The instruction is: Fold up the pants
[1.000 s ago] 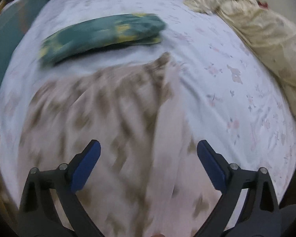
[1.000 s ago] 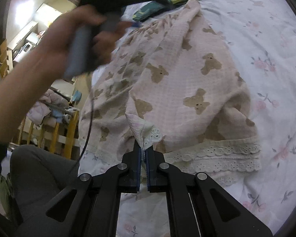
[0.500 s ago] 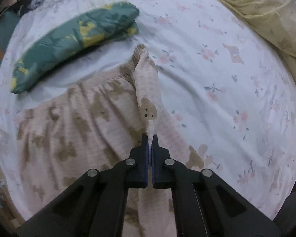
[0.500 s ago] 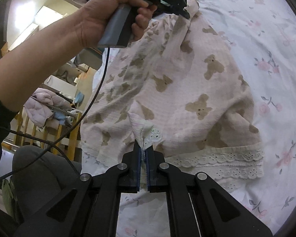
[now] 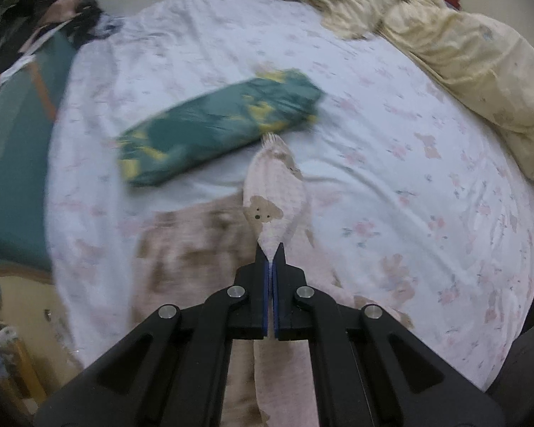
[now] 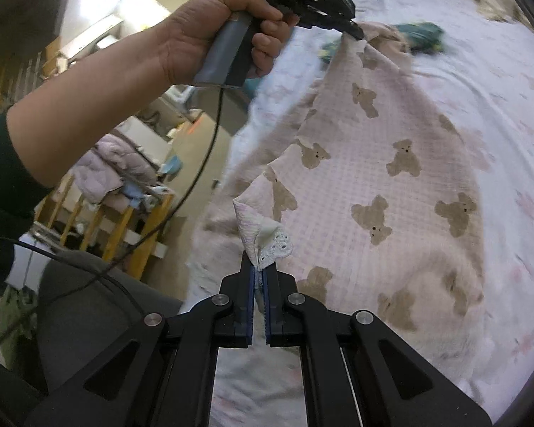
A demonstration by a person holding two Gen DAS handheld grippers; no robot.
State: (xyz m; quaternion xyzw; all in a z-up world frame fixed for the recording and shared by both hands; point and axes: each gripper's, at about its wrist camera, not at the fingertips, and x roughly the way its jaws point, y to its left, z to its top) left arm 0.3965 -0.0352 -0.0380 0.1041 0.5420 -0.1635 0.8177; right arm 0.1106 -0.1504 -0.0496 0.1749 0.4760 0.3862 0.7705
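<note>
Pink pants with brown bear print (image 6: 391,185) lie on a floral bed sheet (image 5: 391,163). My left gripper (image 5: 270,249) is shut on the pants' waistband edge (image 5: 274,199) and holds it up off the bed. In the right wrist view the left gripper (image 6: 356,30) shows at the top, held by a hand, pinching the far end of the pants. My right gripper (image 6: 258,267) is shut on the lace-trimmed leg hem (image 6: 267,238) and lifts it. The fabric hangs stretched between the two grippers.
A folded green and yellow garment (image 5: 217,124) lies on the sheet just beyond the pants. A cream blanket (image 5: 462,42) is bunched at the far right. A teal cushion (image 5: 14,163) sits at the left edge. Wooden furniture with clothes (image 6: 117,192) stands beside the bed.
My left gripper went from open to shut on the waistband, then lifted it up and away. My right gripper stayed shut on the hem and rose with the fabric.
</note>
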